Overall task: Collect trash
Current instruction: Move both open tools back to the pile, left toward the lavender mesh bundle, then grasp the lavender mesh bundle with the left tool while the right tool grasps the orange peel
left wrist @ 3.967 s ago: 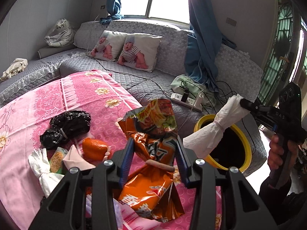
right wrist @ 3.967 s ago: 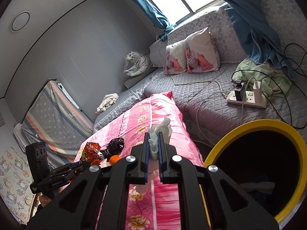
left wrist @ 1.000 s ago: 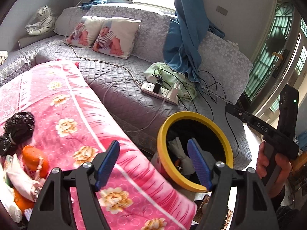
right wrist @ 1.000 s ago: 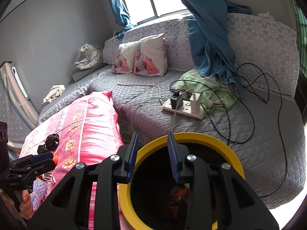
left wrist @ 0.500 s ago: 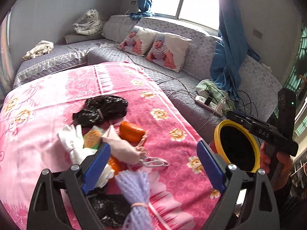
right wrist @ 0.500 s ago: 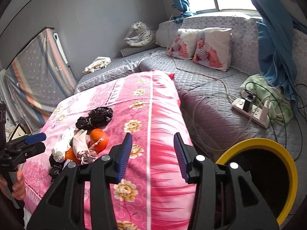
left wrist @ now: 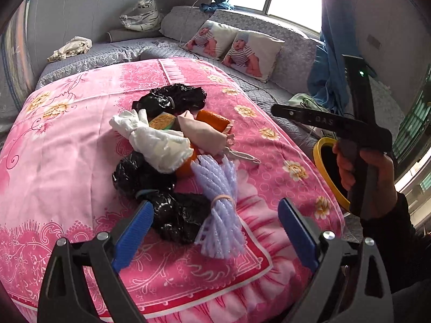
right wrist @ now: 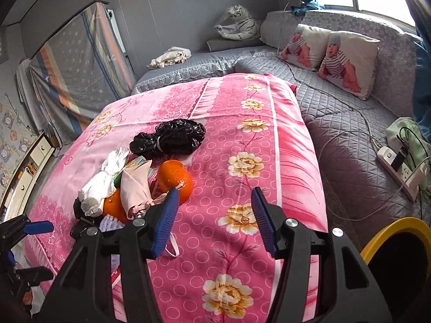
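Observation:
A heap of trash lies on the pink flowered blanket (left wrist: pixel 67 145): a lilac bundle of straws (left wrist: pixel 221 202), black plastic bags (left wrist: pixel 161 196) (right wrist: pixel 172 137), a white tied bag (left wrist: pixel 159 142) (right wrist: pixel 99 185), a pink face mask (left wrist: pixel 204 134) (right wrist: pixel 134 185), and orange wrappers (right wrist: pixel 175 180). My left gripper (left wrist: pixel 215 231) is open and empty, just short of the lilac bundle. My right gripper (right wrist: pixel 215 215) is open and empty, above the blanket to the right of the heap. The yellow-rimmed bin (left wrist: pixel 323 169) (right wrist: pixel 390 231) stands beside the bed.
A grey quilted sofa (right wrist: pixel 344 123) with two baby-print cushions (left wrist: pixel 237 45) runs behind and right of the bed. A power strip with cables (right wrist: pixel 398 167) lies on it. A blue curtain (left wrist: pixel 326 80) hangs at the right. The hand holding my right gripper (left wrist: pixel 363 172) shows in the left wrist view.
Both grippers have swung from the bin back to the bed and closed in on the heap. The snack bag and white bundle held four seconds ago are gone from the jaws.

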A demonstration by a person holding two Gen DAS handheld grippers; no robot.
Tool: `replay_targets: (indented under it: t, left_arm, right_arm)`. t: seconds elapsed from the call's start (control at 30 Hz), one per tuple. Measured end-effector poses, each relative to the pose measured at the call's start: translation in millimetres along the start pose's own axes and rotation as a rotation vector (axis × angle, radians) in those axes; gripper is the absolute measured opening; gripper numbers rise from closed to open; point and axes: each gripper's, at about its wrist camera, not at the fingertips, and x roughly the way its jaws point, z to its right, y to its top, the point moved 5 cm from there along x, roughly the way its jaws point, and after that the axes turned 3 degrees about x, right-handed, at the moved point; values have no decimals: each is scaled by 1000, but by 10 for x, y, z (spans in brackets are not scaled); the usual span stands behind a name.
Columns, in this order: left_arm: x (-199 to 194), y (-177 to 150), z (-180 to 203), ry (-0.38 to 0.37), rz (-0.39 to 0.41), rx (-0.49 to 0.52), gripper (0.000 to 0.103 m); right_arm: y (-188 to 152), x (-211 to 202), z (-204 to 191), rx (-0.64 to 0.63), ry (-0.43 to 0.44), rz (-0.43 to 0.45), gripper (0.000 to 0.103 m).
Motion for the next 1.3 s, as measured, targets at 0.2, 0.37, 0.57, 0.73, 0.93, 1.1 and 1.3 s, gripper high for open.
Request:
replay_targets:
  t: [0.2,0.37,0.57,0.73,0.93,1.1,1.3]
  left_arm:
    - [146,-59,57,-19,-21,13,90]
    - [191,-79,77,-19,-20,14,90]
    - [214,-85,103,-21,-25,17,90]
    - [188,-67,157,-18,-16,39,90]
    - [220,-16,194,-22,-13,51,89]
    - [380,0,197,-27,-50,41,76]
    - [557,-27,250,-26,-87,62,69]
  right_arm:
    - [39,291,-194,-80,9,-62,53]
    - [76,497,-350,-154,6,-109,53]
    - [103,676,-450,-198,6,-147,53]
    - [108,752,-463,-224,-9,-155,53]
    - [128,814,-494,-249,-15,-165,53]
    - [117,899,-489,-251,-16,-181,53]
    - [122,950,-544,-266,-2,-186,53]
